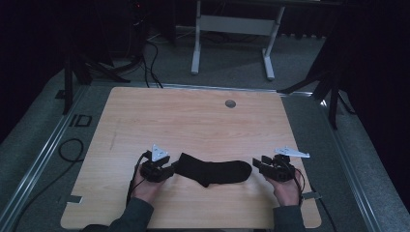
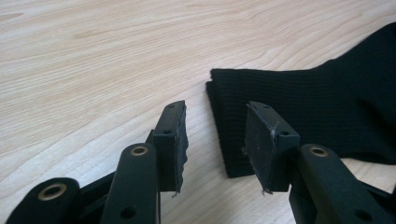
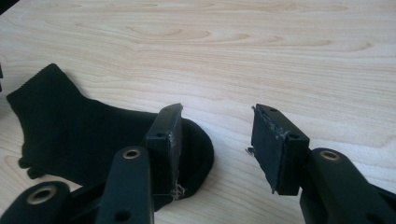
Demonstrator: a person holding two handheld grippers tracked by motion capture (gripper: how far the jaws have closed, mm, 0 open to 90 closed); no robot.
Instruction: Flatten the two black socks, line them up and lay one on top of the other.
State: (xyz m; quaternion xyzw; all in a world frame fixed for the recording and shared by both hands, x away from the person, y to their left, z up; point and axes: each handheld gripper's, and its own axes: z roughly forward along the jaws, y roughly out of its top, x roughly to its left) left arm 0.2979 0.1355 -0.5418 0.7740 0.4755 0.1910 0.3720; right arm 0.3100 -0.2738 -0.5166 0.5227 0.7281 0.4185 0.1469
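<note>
A black sock (image 1: 212, 170) lies flat on the wooden table (image 1: 193, 121) near its front edge, cuff to the left and toe to the right. My left gripper (image 1: 170, 168) sits at the cuff end, open. In the left gripper view the ribbed cuff (image 2: 261, 93) lies just ahead of the gripper (image 2: 215, 140), its edge running between the spread pads. My right gripper (image 1: 256, 164) is open at the toe end. In the right gripper view the sock's toe (image 3: 198, 149) lies behind the left pad, and bare wood shows in the gap of the gripper (image 3: 217, 144).
A round grey grommet (image 1: 230, 103) sits in the table near its far edge. Beyond the table stand a white desk frame (image 1: 232, 29) and dark stands on a grey floor, with cables (image 1: 150, 63) at the left.
</note>
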